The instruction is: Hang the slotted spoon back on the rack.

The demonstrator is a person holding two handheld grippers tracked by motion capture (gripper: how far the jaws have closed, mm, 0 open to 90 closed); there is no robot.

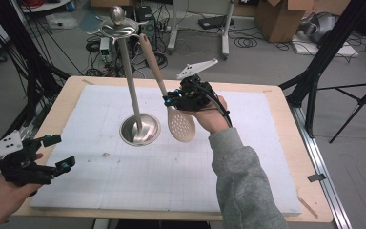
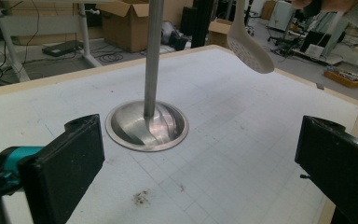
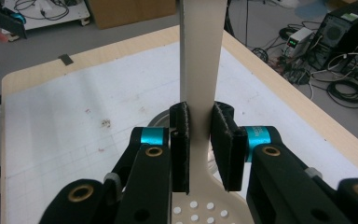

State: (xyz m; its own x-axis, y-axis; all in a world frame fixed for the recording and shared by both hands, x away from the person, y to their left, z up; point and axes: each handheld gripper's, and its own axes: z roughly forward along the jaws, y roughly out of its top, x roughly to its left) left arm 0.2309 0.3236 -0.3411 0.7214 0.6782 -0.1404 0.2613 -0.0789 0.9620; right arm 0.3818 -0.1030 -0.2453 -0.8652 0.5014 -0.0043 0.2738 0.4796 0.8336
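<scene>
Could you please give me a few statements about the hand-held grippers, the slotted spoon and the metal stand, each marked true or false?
1. The right hand-held gripper is shut on the handle of the beige slotted spoon. True.
2. The slotted spoon lies flat on the white mat. False: it is held up in the air, its perforated bowl hanging beside the stand's base.
3. The left hand-held gripper is open and holds nothing. True.
4. The metal stand has tipped over. False: its pole stands up from the round base on the mat.
5. The left hand-held gripper grips the stand's pole. False: it is off by the table's left edge, apart from the stand.
</scene>
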